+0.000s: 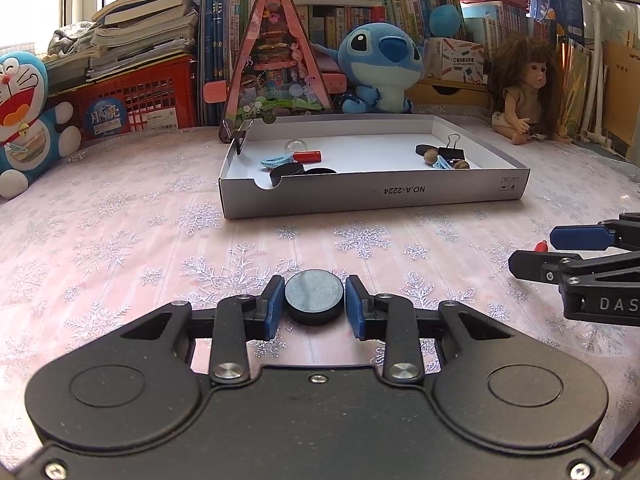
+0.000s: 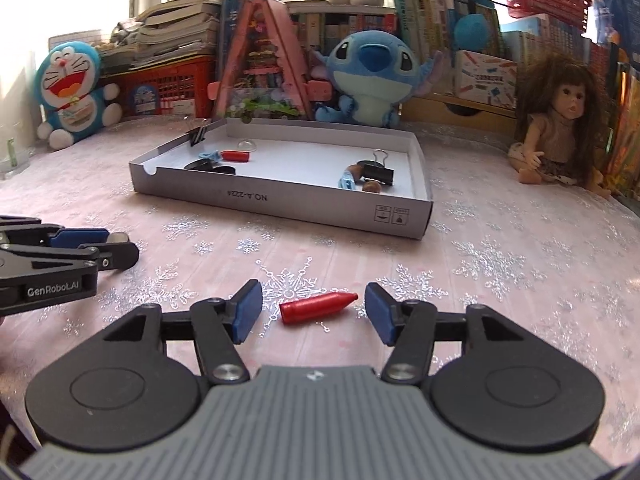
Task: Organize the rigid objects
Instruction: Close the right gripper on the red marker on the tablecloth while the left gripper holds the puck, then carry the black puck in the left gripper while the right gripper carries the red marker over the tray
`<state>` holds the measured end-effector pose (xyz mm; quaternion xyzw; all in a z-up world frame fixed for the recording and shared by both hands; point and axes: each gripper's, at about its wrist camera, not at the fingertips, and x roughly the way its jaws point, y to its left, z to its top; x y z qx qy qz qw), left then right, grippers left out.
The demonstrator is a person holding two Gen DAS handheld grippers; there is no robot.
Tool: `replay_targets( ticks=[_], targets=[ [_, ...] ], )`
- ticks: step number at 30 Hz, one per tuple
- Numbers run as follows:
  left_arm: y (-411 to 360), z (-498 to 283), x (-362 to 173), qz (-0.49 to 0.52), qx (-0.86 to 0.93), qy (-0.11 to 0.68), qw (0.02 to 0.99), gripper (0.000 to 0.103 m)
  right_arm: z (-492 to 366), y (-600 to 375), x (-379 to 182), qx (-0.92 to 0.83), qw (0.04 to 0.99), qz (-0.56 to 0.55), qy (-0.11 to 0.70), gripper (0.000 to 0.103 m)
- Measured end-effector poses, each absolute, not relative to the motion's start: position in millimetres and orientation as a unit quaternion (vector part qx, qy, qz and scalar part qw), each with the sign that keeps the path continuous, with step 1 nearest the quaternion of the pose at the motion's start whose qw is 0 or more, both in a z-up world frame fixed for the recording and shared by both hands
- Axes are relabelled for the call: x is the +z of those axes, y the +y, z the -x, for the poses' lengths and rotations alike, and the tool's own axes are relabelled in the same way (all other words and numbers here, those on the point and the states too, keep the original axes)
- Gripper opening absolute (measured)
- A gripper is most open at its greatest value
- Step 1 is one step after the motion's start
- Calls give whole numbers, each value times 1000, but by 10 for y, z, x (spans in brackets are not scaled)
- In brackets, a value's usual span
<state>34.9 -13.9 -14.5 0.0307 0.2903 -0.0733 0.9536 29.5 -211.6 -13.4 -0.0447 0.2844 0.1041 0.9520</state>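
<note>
My left gripper (image 1: pixel 314 282) is shut on a black disc (image 1: pixel 315 295), its blue pads pressed against both sides just above the pink snowflake tablecloth. In the right wrist view my right gripper (image 2: pixel 311 287) stands open, and a red crayon-shaped piece (image 2: pixel 316 307) lies loose on the cloth between its fingers, touching neither pad. Beyond both sits a shallow grey cardboard tray (image 1: pixel 372 196) holding black discs (image 1: pixel 286 171), a red cylinder (image 1: pixel 307 157), a clear dome (image 1: pixel 296 146), blue clips and a black binder clip (image 1: pixel 451 153). The same tray (image 2: pixel 280 205) lies ahead and to the left in the right wrist view.
Behind the tray stand a pink triangular display (image 1: pixel 276 68), a blue plush toy (image 1: pixel 380 68), a doll (image 1: pixel 524 92) and a cat plush (image 1: pixel 24 116). Stacked books and a red crate (image 1: pixel 148 100) line the back. A binder clip (image 2: pixel 197 135) grips the tray's far left corner.
</note>
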Motion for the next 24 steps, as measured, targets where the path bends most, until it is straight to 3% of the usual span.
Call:
replay_targets(
  ticks=[2, 9, 14, 24],
  targets=[
    [-141, -350, -148, -31, -73, 289, 954, 30, -308, -2172, -103, 135, 948, 59, 281, 80],
    [-137, -344, -152, -31, -73, 289, 954, 30, -448, -2259, -89, 180, 936, 77, 291, 80],
    [-135, -340, -154, -31, -73, 289, 954, 30, -456, -2216, -133, 187, 931, 82, 302, 52],
    [-161, -338, -138, -35, -60, 286, 956, 35, -324, -2090, -153, 51, 955, 14, 291, 51]
  ],
)
